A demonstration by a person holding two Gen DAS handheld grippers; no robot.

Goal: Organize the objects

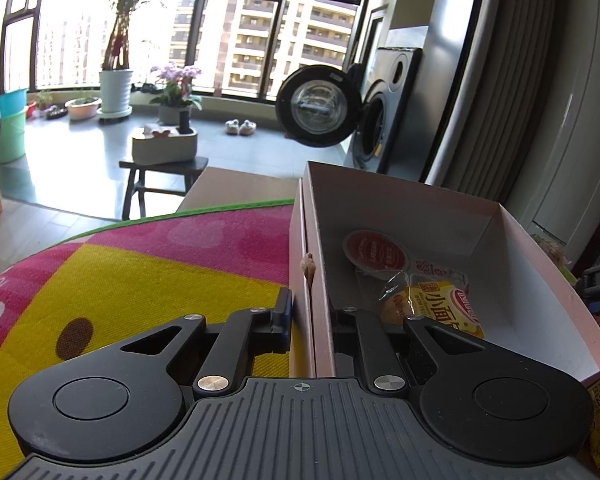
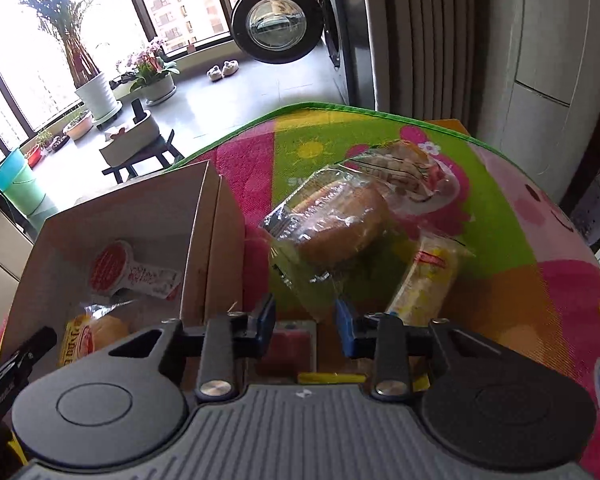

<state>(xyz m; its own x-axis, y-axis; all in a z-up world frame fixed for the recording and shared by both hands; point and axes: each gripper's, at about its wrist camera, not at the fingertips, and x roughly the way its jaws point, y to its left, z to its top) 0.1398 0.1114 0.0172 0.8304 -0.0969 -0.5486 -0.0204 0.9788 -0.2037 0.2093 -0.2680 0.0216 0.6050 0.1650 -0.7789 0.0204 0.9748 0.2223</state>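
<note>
The packing step is in hand: snacks are being moved from the colourful mat [image 2: 500,240] into the cardboard box [image 1: 420,208]. The box's near-left wall is straddled by the left gripper [image 1: 310,320], one finger outside and one inside; the wall appears to be pinched so the box is steadied, though the inner pad is hidden.

Inside the box, 2 items are already seen: a red-lidded cup [image 1: 374,250] and a yellow bread packet [image 1: 444,304].

3 wrapped items are left on the mat, just right of the box: a clear-wrapped round bun [image 2: 336,224], a wrapped pastry [image 2: 404,168] behind it, and a yellow-wrapped roll [image 2: 424,280] beside it.

The right gripper [image 2: 306,320] is held apart, empty, its blue pads at either side of the bun wrapper's near edge; whether the film is touched cannot be told.

The task is judged partly done. Next, the jaws should be advanced around the bun, closed gently so the bread is not crushed, and the packet lifted over the box wall and released inside.
</note>
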